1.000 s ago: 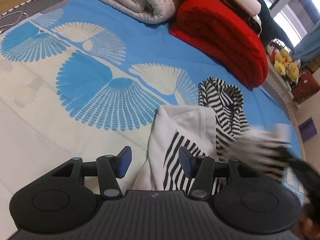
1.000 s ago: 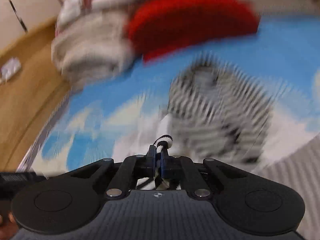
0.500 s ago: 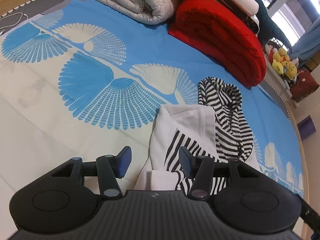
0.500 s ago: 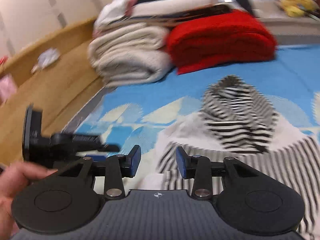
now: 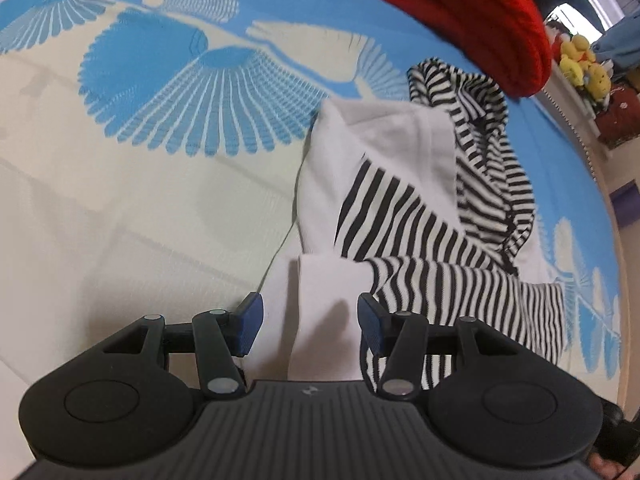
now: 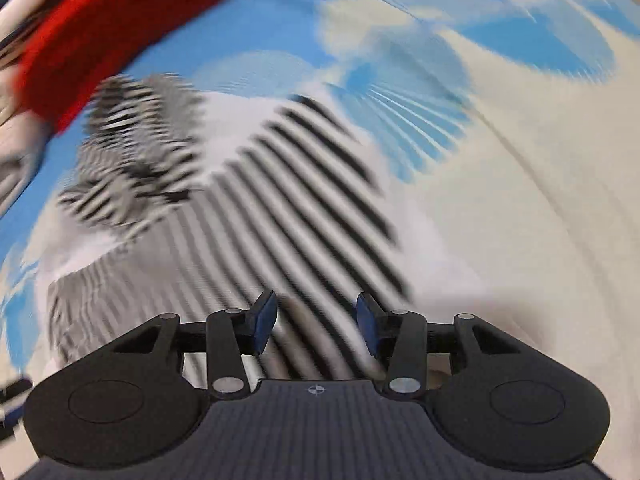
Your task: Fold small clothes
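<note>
We record one bed cover [image 5: 168, 184], cream with blue fan-shaped motifs and a solid blue far band. Directly on it we find a small black-and-white striped hooded garment [image 5: 420, 208], partly folded with its hood toward the far side. A rolled red blanket [image 5: 460, 12] lies just beyond the hood.

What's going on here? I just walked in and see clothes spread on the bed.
A person with a claw in each hand is folding a small striped hoodie that lies on a blue and cream bedspread. Both claws are open and hold nothing. The left claw hovers at a white folded part near the hoodie's edge; the right claw is over its striped body, in a blurred view.
</note>
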`<move>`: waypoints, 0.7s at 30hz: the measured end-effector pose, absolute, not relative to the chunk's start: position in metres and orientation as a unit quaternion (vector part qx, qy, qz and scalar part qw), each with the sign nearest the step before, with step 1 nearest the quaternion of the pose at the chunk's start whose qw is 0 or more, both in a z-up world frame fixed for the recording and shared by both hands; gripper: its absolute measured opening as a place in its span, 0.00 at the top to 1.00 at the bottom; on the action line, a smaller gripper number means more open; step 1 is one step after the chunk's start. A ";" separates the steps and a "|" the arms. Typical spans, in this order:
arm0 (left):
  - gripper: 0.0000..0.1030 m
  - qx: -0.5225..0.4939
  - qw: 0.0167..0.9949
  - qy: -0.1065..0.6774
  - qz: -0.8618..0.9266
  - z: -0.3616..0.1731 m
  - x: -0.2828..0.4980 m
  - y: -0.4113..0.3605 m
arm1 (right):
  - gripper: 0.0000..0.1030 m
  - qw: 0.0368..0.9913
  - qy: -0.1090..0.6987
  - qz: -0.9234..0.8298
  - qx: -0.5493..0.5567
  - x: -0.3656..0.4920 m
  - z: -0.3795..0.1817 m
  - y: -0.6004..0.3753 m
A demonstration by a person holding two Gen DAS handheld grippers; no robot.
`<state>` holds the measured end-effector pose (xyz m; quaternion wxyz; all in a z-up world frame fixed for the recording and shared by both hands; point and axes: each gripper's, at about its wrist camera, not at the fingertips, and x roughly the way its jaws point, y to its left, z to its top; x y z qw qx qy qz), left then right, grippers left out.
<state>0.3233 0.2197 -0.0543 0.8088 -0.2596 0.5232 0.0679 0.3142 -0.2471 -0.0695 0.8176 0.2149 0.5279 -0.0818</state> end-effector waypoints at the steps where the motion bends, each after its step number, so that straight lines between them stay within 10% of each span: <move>1: 0.45 -0.255 0.809 0.526 0.067 -0.057 0.325 0.217 | 0.59 0.816 0.528 -0.079 0.220 0.313 -0.069 -0.248; 4: 0.52 -0.232 0.813 0.530 0.061 -0.060 0.329 0.207 | 0.59 0.819 0.526 -0.076 0.218 0.310 -0.065 -0.247; 6: 0.89 -0.197 0.826 0.525 0.055 -0.055 0.332 0.197 | 0.59 0.819 0.523 -0.076 0.224 0.313 -0.062 -0.250; 7: 0.93 -0.171 0.839 0.513 0.061 -0.049 0.332 0.192 | 0.58 0.821 0.519 -0.072 0.228 0.312 -0.061 -0.250; 13: 0.93 -0.132 0.909 0.387 0.081 0.001 0.322 0.185 | 0.58 0.834 0.502 -0.044 0.224 0.314 -0.046 -0.250; 21: 0.87 -0.123 0.880 0.447 0.106 -0.012 0.328 0.183 | 0.68 0.807 0.525 -0.101 0.252 0.306 -0.064 -0.269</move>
